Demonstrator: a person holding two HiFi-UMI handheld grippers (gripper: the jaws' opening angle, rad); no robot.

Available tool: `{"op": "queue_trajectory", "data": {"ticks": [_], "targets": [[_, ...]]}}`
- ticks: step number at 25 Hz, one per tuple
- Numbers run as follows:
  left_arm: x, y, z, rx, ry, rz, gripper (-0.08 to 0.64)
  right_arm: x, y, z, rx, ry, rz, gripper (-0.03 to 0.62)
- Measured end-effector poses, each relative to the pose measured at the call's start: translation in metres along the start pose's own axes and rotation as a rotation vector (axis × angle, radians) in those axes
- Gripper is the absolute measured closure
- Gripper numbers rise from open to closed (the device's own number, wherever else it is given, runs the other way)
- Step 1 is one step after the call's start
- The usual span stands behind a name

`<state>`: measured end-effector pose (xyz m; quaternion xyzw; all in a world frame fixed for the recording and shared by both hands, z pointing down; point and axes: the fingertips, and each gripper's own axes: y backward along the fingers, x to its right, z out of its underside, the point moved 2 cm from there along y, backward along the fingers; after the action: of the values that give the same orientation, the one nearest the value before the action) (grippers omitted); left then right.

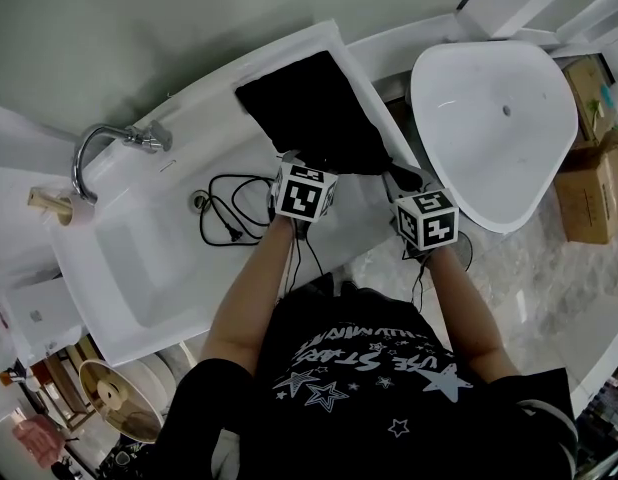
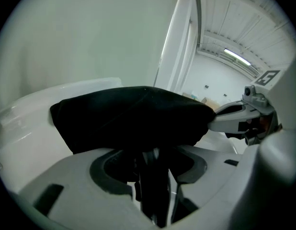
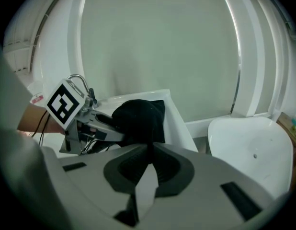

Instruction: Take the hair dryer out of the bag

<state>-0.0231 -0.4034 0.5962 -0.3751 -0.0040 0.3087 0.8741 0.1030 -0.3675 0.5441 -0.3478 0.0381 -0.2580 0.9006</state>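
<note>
A black cloth bag (image 1: pixel 314 103) lies on the white ledge (image 1: pixel 329 40) beside the sink. My left gripper (image 1: pixel 291 160) is at the bag's near edge. In the left gripper view the bag (image 2: pixel 129 119) fills the middle, and a dark glossy part, apparently the hair dryer (image 2: pixel 153 186), stands between the jaws of the left gripper (image 2: pixel 150 164), which seem to close on it. My right gripper (image 1: pixel 403 179) is shut on the bag's near right corner (image 3: pixel 138 121). A black cord (image 1: pixel 227 208) lies looped in the sink.
A chrome tap (image 1: pixel 101 143) arches over the white sink (image 1: pixel 129 268) at the left. A large white tub (image 1: pixel 494 118) stands at the right, with cardboard boxes (image 1: pixel 589 183) past it. A patterned floor (image 1: pixel 549 268) runs below.
</note>
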Motion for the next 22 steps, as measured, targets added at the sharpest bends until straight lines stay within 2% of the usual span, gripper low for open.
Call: {"op": "queue_trajectory", "data": {"ticks": [3, 6, 10, 22], "targets": [[0.004, -0.006, 0.003, -0.034, -0.027, -0.009, 0.328, 0.0, -0.001, -0.001, 0.0, -0.006, -0.004, 0.568], [0.003, -0.005, 0.002, -0.022, 0.003, -0.013, 0.343, 0.002, -0.001, -0.002, 0.002, -0.011, -0.005, 0.568], [-0.001, -0.003, 0.001, -0.015, 0.005, -0.014, 0.35, 0.004, -0.001, -0.003, 0.006, -0.014, -0.005, 0.568], [0.007, 0.018, -0.003, -0.005, -0.036, 0.054, 0.356, 0.01, -0.005, -0.016, 0.036, -0.021, 0.011, 0.569]]}}
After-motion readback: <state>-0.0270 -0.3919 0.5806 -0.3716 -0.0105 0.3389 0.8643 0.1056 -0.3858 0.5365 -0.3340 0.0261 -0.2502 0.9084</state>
